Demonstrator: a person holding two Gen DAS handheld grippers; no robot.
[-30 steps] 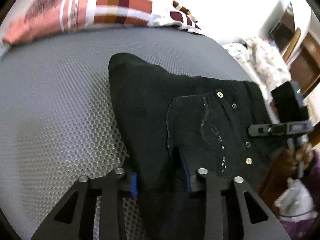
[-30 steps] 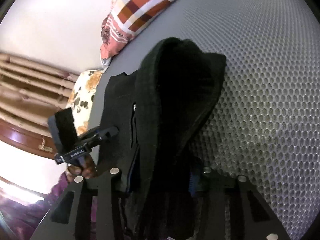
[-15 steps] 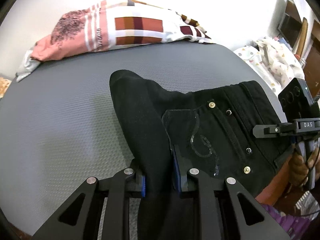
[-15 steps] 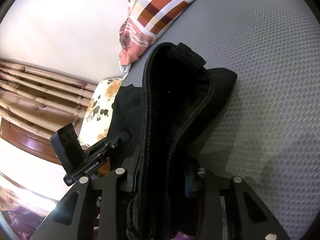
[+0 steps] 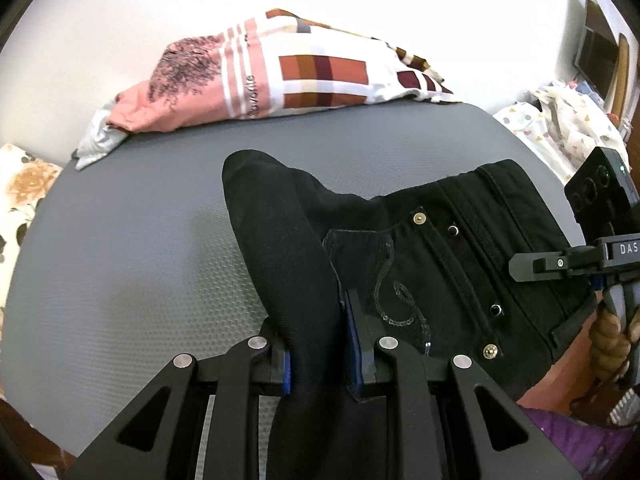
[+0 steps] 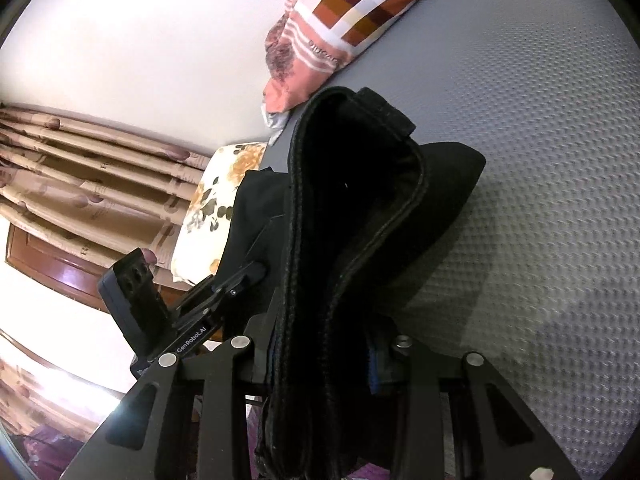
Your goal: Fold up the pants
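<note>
Both claws had hold of the black pants (image 5: 460, 256) here, which lay on the grey mat (image 5: 132, 248) with one end picked up off it. The left claw (image 5: 318, 354) was nearly pressed together, pinching a thick roll of leg fabric between its blue pads, and the right claw (image 6: 320, 354) was pinching the waistband side, bunched up so several layers stood between its fingers. Biggest risk imo was the right side: that was a fat wad of denim, and if only the outer layers were really caught, the inner ones could've slid out and the fold would've gone lopsided. Same deal on the left, since the fabric sat near the pad tips, so a hard tug might've pulled it free. Also, with both claws hauling the same garment, going at different speeds would've twisted it instead of laying it flat. Room-wise it looked fine. The mat was bare to the left of the pants and ahead of them, up to the checked pillow (image 5: 304, 76) along the back edge by the wall. To the right the mat ran out fast, with the waistband lying close to that edge and a spotted cloth (image 5: 560, 120) piled just beyond, so I'd have kept the fold toward the middle.
</note>
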